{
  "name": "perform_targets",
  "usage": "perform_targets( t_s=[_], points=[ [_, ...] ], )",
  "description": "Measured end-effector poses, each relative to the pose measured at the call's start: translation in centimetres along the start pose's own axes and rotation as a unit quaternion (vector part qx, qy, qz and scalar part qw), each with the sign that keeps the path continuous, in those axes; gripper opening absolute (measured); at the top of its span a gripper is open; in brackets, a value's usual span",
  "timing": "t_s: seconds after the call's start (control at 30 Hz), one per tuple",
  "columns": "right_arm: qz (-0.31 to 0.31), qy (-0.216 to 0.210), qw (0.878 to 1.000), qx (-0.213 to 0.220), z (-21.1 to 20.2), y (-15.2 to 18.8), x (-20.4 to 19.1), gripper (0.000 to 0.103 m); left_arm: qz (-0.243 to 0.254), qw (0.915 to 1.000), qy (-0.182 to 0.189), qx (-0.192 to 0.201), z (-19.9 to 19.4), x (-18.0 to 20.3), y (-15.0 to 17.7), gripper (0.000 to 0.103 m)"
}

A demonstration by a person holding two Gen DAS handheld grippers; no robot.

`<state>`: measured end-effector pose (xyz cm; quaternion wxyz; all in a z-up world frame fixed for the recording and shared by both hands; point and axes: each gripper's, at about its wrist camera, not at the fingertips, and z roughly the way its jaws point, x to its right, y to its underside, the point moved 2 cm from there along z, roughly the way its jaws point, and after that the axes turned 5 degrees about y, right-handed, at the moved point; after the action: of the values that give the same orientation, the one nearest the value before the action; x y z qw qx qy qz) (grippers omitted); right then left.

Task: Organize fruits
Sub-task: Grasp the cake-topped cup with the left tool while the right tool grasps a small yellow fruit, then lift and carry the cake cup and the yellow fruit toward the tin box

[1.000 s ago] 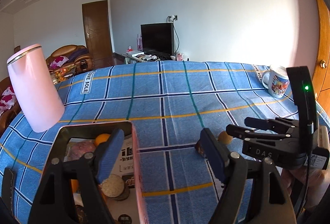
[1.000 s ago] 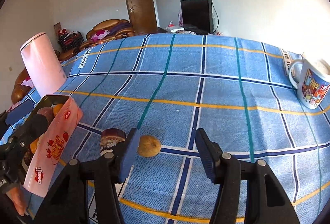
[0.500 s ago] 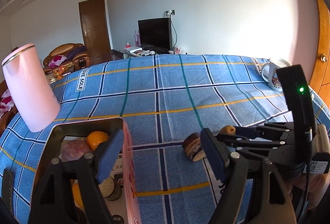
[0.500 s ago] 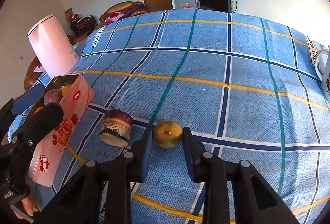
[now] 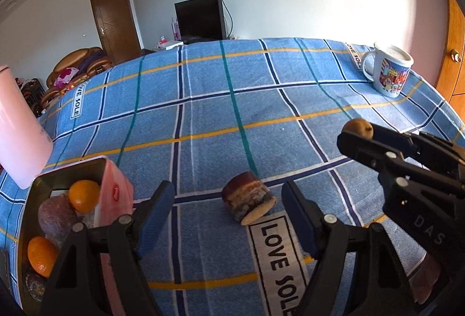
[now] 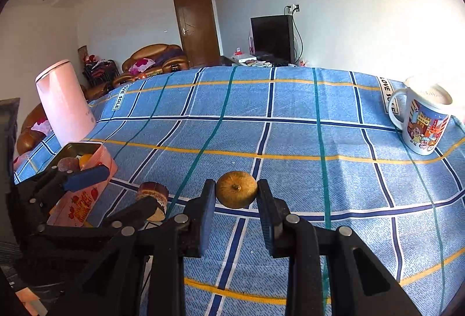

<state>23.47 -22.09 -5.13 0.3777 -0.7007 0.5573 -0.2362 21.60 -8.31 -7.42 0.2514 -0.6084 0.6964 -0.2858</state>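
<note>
My right gripper (image 6: 236,195) is shut on a small round brown fruit (image 6: 236,193) and holds it above the blue checked cloth; the fruit also shows in the left wrist view (image 5: 357,127). My left gripper (image 5: 228,215) is open, and a dark brown cut fruit piece (image 5: 247,201) lies on its side on the cloth between and just beyond its fingertips; it shows in the right wrist view too (image 6: 153,196). A pink tin box (image 5: 114,194) at the left holds oranges (image 5: 83,195) and a purplish fruit (image 5: 56,217).
A pink kettle (image 6: 65,103) stands at the far left behind the box. A printed white mug (image 6: 423,124) stands at the far right near the cloth's edge. A TV, a door and sofas lie beyond the table.
My right gripper has shut on the round brown fruit and lifted it off the cloth. My left gripper has shifted right, from over the box to the cut fruit piece.
</note>
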Motion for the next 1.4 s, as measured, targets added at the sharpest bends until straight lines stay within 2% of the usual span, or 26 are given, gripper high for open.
perform_targets(
  t_s=[0.13,0.17,0.23,0.27,0.4,0.7,1.4],
  points=[
    [0.011,-0.006,1.000,0.007,-0.1,0.0,0.2,0.030,-0.006,0.9994,0.009,-0.032,1.8,0.2,0.0,0.064],
    [0.012,-0.008,1.000,0.008,-0.2,0.0,0.2,0.030,-0.013,0.9988,0.021,-0.042,2.2,0.2,0.0,0.054],
    [0.012,-0.010,1.000,0.010,-0.3,0.0,0.2,0.031,-0.026,0.9973,0.041,-0.054,2.8,0.0,0.1,0.048],
    [0.013,-0.010,1.000,0.011,-0.4,0.0,0.2,0.031,-0.025,0.9975,0.040,-0.052,2.7,0.1,0.1,0.046],
    [0.013,-0.015,1.000,0.022,-0.8,0.1,0.2,0.031,-0.017,0.9979,0.043,-0.044,2.1,0.5,0.3,0.046],
    [-0.001,-0.016,0.998,0.060,-2.4,0.2,-0.4,0.031,-0.017,0.9991,0.036,0.018,-0.5,0.2,0.2,0.046],
    [-0.005,-0.013,0.993,0.116,-4.6,0.5,-0.5,0.030,-0.009,0.9942,0.007,0.107,-3.8,0.5,0.4,0.046]
  ],
)
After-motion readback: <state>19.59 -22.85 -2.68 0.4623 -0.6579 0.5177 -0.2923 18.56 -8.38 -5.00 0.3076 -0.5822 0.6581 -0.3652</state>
